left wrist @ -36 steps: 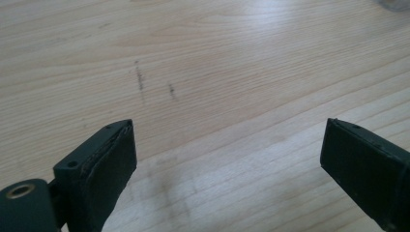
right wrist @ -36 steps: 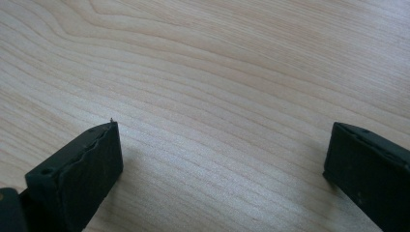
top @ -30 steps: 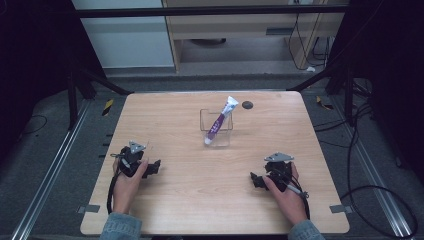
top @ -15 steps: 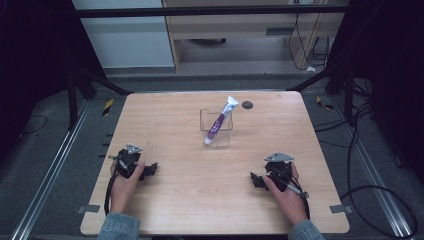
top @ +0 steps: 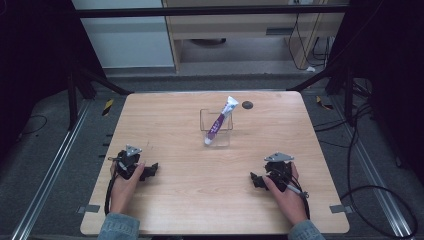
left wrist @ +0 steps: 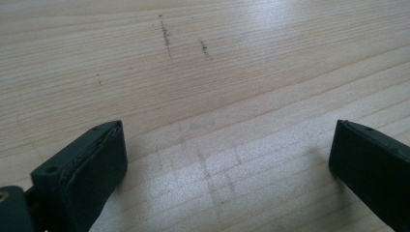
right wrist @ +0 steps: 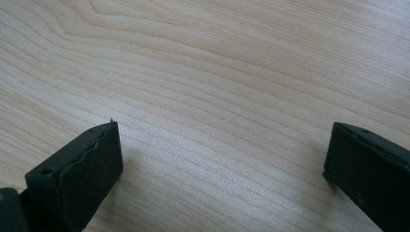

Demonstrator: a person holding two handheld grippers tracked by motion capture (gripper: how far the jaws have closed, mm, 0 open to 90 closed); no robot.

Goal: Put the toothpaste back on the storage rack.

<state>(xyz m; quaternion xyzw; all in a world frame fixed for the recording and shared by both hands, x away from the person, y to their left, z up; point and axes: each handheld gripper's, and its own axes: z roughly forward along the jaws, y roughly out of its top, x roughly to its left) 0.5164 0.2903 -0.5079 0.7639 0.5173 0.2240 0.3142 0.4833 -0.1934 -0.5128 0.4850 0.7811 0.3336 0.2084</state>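
A white and purple tube leans inside a clear box near the middle of the wooden table. My left gripper rests on the table at the near left, held by a hand, far from the box. Its jaws stand wide apart over bare wood with nothing between them. My right gripper lies at the near right, also in a hand, open over bare wood and holding nothing.
A small dark round disc lies on the table behind and to the right of the box. Metal rails and cables run on the floor on both sides. A cabinet stands beyond the far edge.
The left gripper has slid a little toward the near edge of the table. The right gripper, the box and the tube have not moved.
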